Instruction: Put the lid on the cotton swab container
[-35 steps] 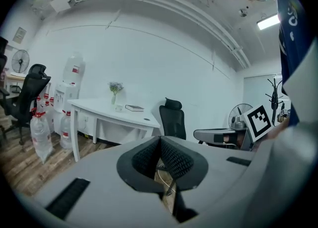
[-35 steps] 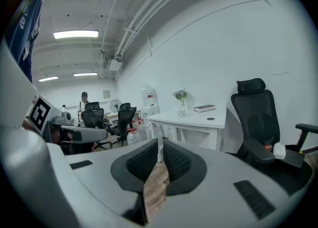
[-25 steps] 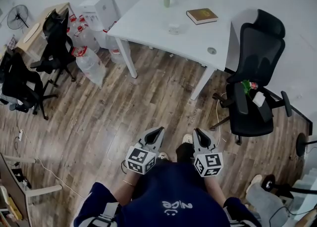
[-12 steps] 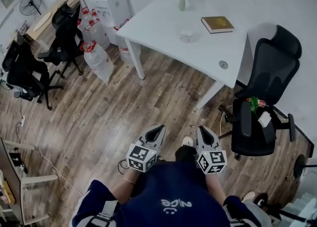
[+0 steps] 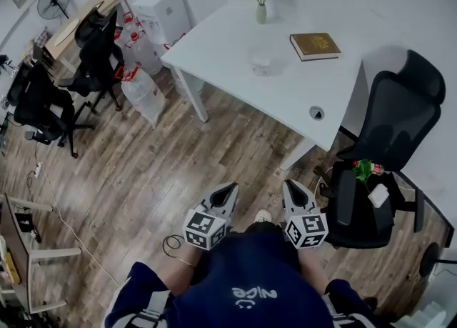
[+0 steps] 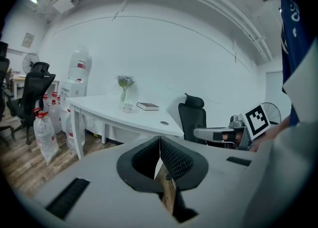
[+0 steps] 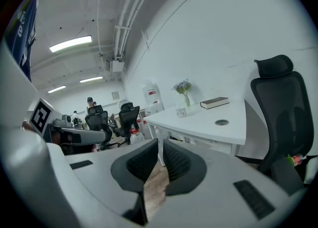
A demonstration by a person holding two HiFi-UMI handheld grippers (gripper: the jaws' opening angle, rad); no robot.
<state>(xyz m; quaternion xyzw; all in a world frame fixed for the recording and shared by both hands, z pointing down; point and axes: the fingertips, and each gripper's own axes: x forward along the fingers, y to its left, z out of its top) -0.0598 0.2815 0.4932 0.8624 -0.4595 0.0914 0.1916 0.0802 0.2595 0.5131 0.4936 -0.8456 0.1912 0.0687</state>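
The cotton swab container [image 5: 261, 63] is a small clear tub on the white table [image 5: 235, 48], far ahead of me; its lid is too small to make out. It also shows as a small tub in the left gripper view [image 6: 128, 107] and in the right gripper view [image 7: 181, 112]. My left gripper [image 5: 228, 190] and right gripper [image 5: 290, 189] are held side by side in front of my body over the wooden floor, well short of the table. The left gripper [image 6: 159, 140] and the right gripper [image 7: 160, 145] are both shut with nothing between their jaws.
On the table stand a vase of flowers [image 5: 260, 5] and a brown book [image 5: 315, 45]. A black office chair [image 5: 378, 169] is at the table's right end. Water bottles [image 5: 139, 87] and a dispenser [image 5: 166, 6] stand left of the table, with more black chairs [image 5: 50, 101] beyond.
Both grippers have moved forward together towards the table, still shut. The table and chair now lie nearer and lower in the head view.
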